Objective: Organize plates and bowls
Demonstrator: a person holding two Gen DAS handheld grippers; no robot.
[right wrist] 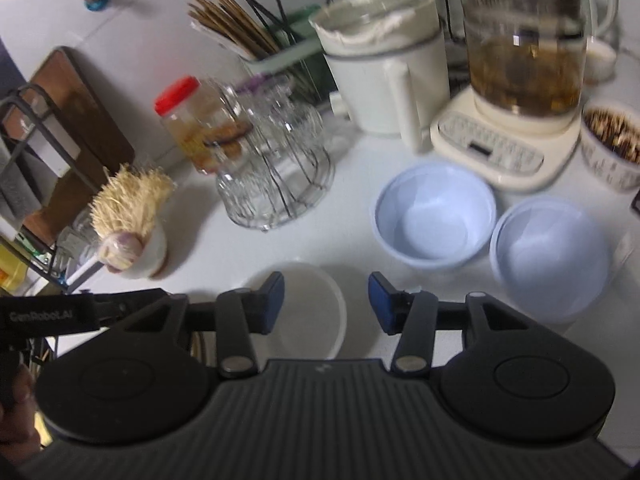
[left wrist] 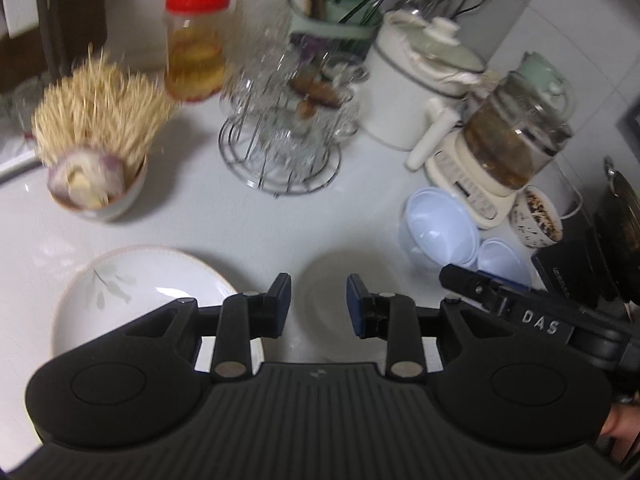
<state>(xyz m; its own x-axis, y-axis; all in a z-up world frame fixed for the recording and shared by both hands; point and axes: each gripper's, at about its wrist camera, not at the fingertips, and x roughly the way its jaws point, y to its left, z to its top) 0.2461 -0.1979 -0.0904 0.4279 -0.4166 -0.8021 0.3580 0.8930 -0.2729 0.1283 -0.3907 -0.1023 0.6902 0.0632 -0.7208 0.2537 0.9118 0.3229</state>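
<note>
A small white bowl (right wrist: 312, 320) rests on the white counter under my right gripper (right wrist: 326, 300), which is open with nothing pressed between its blue pads. My left gripper (left wrist: 318, 300) is open and empty too, above the same white bowl (left wrist: 320, 272). A white plate with a grey leaf pattern (left wrist: 132, 292) lies at its left, partly hidden by the gripper body. Two pale blue bowls (right wrist: 436, 216) (right wrist: 552, 256) stand side by side beyond the right gripper; the left wrist view shows them (left wrist: 440, 232) (left wrist: 502, 264) at the right, behind one of the right gripper's fingers (left wrist: 472, 286).
A bowl of toothpicks and an onion half (left wrist: 96, 184) stands at the left. Behind are a red-lidded jar (left wrist: 196, 44), a wire rack of glass cups (left wrist: 284, 132), a white pot (left wrist: 416, 80), a glass kettle (left wrist: 516, 132) and a patterned cup (left wrist: 536, 216). A dark pan (left wrist: 620, 220) is at the right edge.
</note>
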